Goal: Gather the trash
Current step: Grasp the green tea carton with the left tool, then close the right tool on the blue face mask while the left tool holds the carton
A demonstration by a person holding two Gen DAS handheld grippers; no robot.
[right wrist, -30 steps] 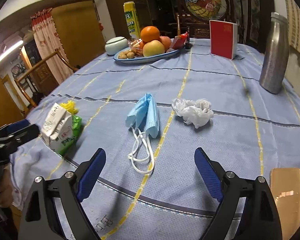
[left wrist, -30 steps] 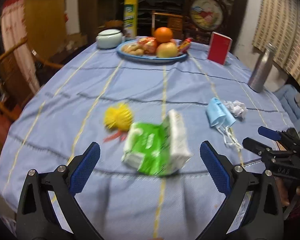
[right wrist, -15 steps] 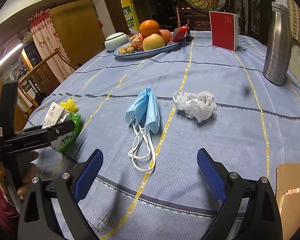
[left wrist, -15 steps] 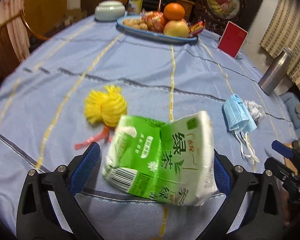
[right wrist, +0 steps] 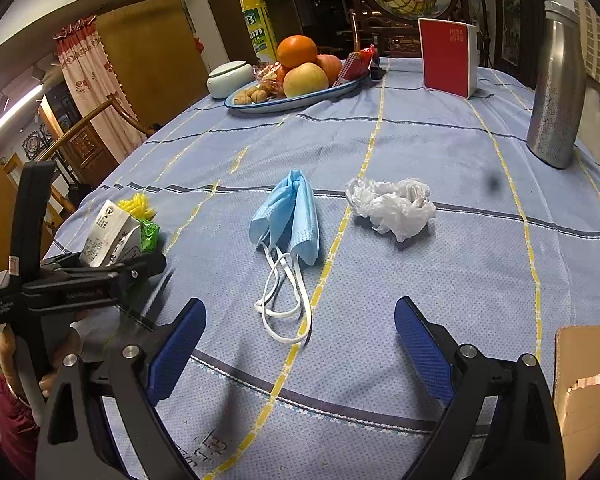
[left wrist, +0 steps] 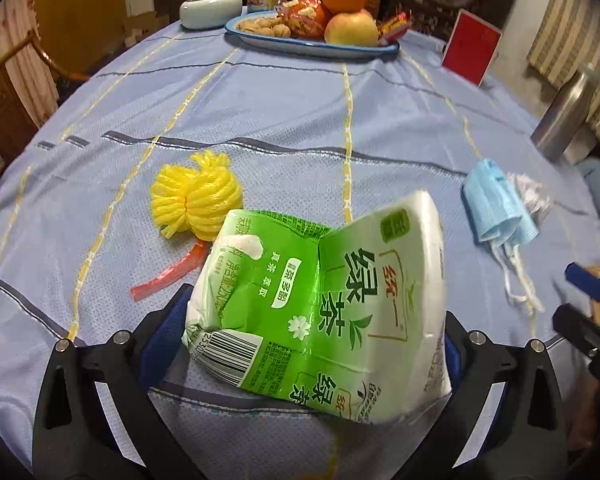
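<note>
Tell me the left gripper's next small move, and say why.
Probably close the left gripper fully on the crushed green tea carton, then lift. The carton already sits between its blue pads, but contact on both sides isn't clearly visible.

My left gripper sits low, its fingers closed in on both sides of the crushed carton. My right gripper hovers level, fingers spread wide.

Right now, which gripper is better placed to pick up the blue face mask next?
The right gripper: it is open and empty, with the blue face mask lying directly ahead. The left gripper is occupied around the green tea carton.
</note>
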